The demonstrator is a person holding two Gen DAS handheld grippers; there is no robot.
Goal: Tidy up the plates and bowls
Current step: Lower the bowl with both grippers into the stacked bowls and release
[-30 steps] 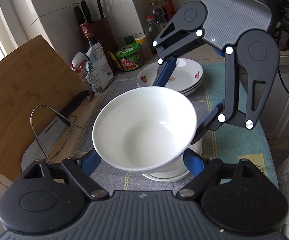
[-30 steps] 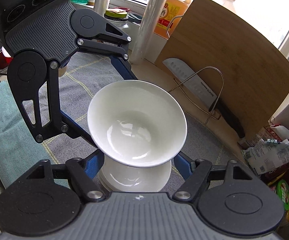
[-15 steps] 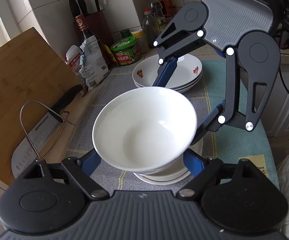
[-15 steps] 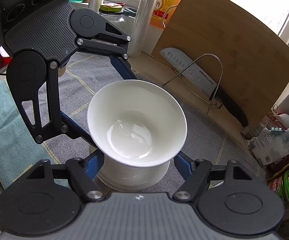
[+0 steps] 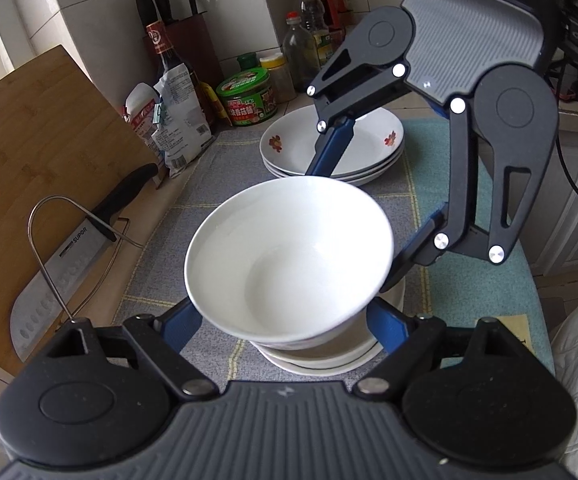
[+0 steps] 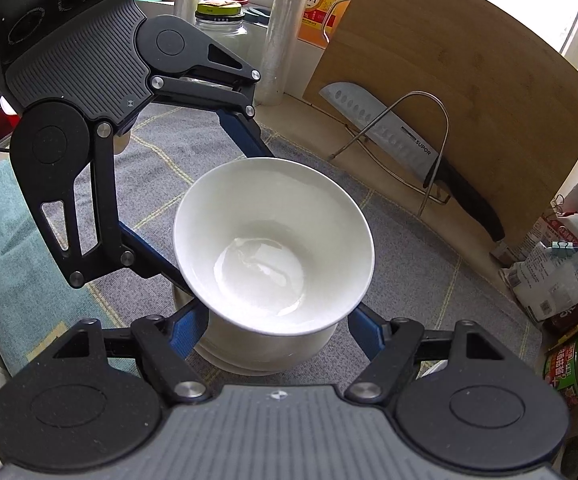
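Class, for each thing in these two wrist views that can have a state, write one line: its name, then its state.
White bowl: upright, empty, held above the stack.
Bowl stack: nested, upright, on the grey mat.
Flowered plates: stacked, empty.
Left gripper: closed on the white bowl.
Right gripper: closed on the white bowl.
Cleaver: leaning in its wire rack.
Cutting board: standing on edge.
Green tub: lid on.

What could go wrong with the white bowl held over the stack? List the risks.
1. The bowl is carried only by blue fingers under its sides from the left gripper and right gripper; uneven motion could tip it.
2. It hangs tilted above the stacked bowls; lowering it off-centre may chip rims.
3. The flowered plates lie close behind the right gripper.
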